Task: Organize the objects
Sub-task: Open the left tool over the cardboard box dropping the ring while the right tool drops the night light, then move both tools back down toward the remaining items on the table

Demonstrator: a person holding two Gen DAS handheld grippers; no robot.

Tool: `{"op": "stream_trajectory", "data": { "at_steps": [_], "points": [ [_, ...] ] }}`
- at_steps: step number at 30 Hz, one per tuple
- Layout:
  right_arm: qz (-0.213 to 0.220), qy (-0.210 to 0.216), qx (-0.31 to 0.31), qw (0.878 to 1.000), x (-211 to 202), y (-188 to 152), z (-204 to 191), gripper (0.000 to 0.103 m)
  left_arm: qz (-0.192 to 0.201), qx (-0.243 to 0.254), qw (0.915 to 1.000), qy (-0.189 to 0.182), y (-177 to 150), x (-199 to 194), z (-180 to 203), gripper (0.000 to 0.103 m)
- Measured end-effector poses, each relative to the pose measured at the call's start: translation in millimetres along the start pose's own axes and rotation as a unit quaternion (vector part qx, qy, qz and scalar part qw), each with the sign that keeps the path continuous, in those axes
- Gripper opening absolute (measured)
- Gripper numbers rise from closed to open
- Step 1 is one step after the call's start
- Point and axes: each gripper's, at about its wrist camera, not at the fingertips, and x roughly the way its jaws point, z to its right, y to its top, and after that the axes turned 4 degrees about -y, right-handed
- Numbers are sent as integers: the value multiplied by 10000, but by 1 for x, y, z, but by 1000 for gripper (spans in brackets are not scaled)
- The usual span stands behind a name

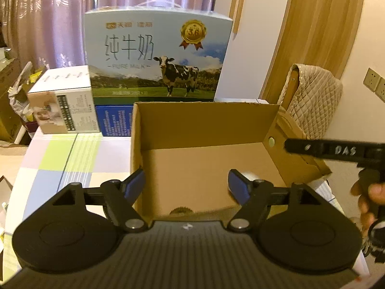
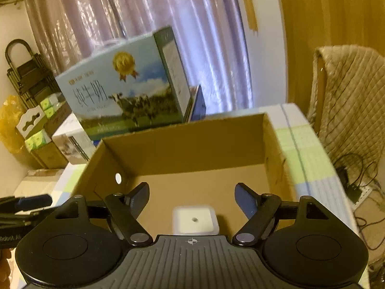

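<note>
An open brown cardboard box (image 1: 204, 125) (image 2: 187, 149) stands on a checked table. My left gripper (image 1: 186, 183) hangs open over the box's near left part, nothing between its blue pads. My right gripper (image 2: 191, 196) is also open, above the box's near side. A small white square block (image 2: 195, 220) with a hole in its top lies on the box floor just below and behind the right fingertips; a white bit of it (image 1: 249, 175) shows behind my left gripper's right finger. The right gripper's black finger (image 1: 312, 147) reaches in from the right in the left wrist view.
Behind the box stands a large milk carton with a cow picture (image 1: 156, 55) (image 2: 125, 91). A white carton (image 1: 65, 101) and a blue box (image 1: 113, 120) sit to its left. A chair with a quilted cover (image 1: 312, 101) (image 2: 349, 101) is at the right, with cables (image 2: 353, 180) on the floor.
</note>
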Motion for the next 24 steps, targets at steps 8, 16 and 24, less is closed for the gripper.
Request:
{"op": "stream_trajectory", "data": {
  "at_steps": [8,16,24],
  "points": [
    [230,85,-92,9997,-90,-39,-13,75,242,-86,9995,202,-39,-76,8,90],
    [94,33,-19,9999,-169,-120,-15,75,182,-235,9989,349,-105,-145,21,98],
    [-155,-50,137,9998,-221,-198,-13,75,-148,-655,9971,365,-172,-180,31,100]
  ]
}}
